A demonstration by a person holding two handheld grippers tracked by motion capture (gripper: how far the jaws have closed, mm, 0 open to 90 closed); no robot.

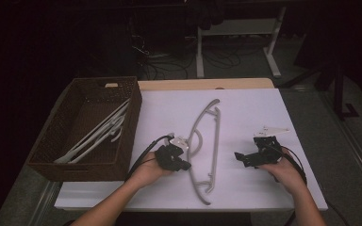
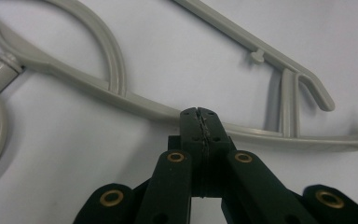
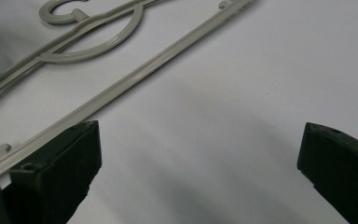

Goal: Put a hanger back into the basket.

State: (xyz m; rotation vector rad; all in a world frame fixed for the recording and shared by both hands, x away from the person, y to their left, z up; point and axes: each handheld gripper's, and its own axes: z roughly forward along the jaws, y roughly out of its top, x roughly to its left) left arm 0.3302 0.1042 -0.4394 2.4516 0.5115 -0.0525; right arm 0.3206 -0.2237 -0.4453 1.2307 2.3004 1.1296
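A grey plastic hanger [image 1: 215,146] lies flat on the white table top [image 1: 250,108], hook toward the left. My left gripper [image 1: 184,165] sits at the hanger's left side near the hook. In the left gripper view its jaws are pressed together, and their tips [image 2: 199,112] rest right at the hanger's curved shoulder bar [image 2: 98,91]; nothing shows between them. To the right of the hanger, my right gripper [image 1: 246,149] is low over the table. In the right gripper view its jaws stand wide apart [image 3: 200,135] over bare table, with the hanger's straight bar [image 3: 135,77] beyond the left jaw.
A dark woven basket [image 1: 132,127] stands at the table's left and holds several pale hangers [image 1: 99,134]. A wooden edge [image 1: 207,84] runs along the far side of the table. Dark floor, cables and table legs lie beyond.
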